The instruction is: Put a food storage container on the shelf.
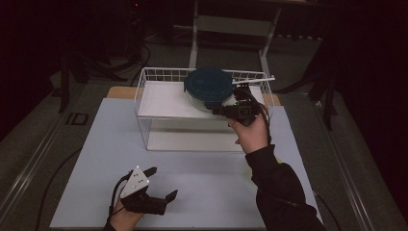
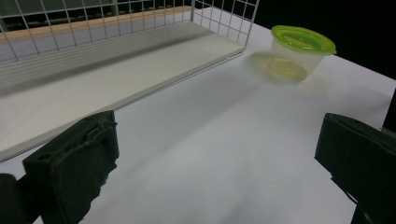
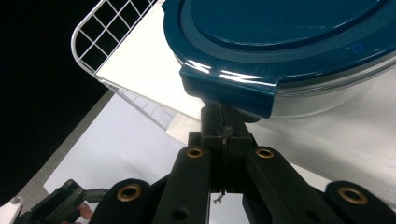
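Overhead: white table point(image 1: 202, 183), wire rack point(image 1: 159, 79) on it, dark room.

Left tool point(image 1: 162, 183) jaws spread wide, right tool point(image 1: 230, 107) jaws pressed together

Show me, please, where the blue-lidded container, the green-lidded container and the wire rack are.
blue-lidded container point(image 1: 208, 84), high view, centre of its lid.
green-lidded container point(image 2: 301, 38), left gripper view, top of its lid.
wire rack point(image 1: 161, 74), high view, back rim of the upper shelf.
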The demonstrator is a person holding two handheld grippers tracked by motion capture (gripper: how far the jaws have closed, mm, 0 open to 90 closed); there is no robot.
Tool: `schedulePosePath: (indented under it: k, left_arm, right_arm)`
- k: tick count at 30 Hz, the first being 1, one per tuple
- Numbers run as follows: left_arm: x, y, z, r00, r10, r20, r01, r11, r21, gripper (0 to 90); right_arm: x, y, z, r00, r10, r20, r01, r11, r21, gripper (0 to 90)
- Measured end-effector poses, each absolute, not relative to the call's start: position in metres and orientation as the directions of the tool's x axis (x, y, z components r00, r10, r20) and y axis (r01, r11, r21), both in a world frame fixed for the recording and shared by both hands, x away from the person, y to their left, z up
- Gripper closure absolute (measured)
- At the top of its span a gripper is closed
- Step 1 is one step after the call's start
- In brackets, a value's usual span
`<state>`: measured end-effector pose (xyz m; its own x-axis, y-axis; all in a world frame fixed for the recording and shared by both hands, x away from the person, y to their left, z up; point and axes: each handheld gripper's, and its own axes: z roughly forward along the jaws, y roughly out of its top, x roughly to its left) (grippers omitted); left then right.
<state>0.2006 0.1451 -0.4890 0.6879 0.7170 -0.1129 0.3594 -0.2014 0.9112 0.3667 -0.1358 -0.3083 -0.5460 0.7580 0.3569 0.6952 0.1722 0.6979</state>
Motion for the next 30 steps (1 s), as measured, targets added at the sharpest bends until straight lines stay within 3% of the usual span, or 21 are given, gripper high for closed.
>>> schedulePosePath:
  k: [10, 20, 26, 27, 30]
  left_arm:
    - [0.200, 0.145, -0.489, 0.694, 0.711, -0.110, 0.354, -0.204, 0.912, 0.0]
    - [0.199, 0.143, -0.488, 0.717, 0.688, -0.113, 0.344, -0.209, 0.915, 0.0]
    - [0.198, 0.143, -0.485, 0.731, 0.675, -0.102, 0.321, -0.207, 0.924, 0.0]
    - [0.197, 0.142, -0.485, 0.733, 0.673, -0.099, 0.317, -0.209, 0.925, 0.0]
    - [0.197, 0.142, -0.485, 0.736, 0.670, -0.099, 0.317, -0.212, 0.924, 0.0]
  right_arm:
    - [0.363, -0.134, -0.313, -0.563, 0.744, 0.359, 0.693, 0.188, 0.696, 89.4]
    - [0.338, -0.145, -0.321, -0.612, 0.719, 0.330, 0.648, 0.216, 0.730, 81.7]
    - [0.324, -0.155, -0.323, -0.637, 0.705, 0.311, 0.613, 0.220, 0.758, 66.3]
    - [0.320, -0.159, -0.325, -0.649, 0.696, 0.307, 0.601, 0.222, 0.768, 55.5]
    - [0.315, -0.164, -0.329, -0.657, 0.689, 0.306, 0.589, 0.216, 0.779, 48.8]
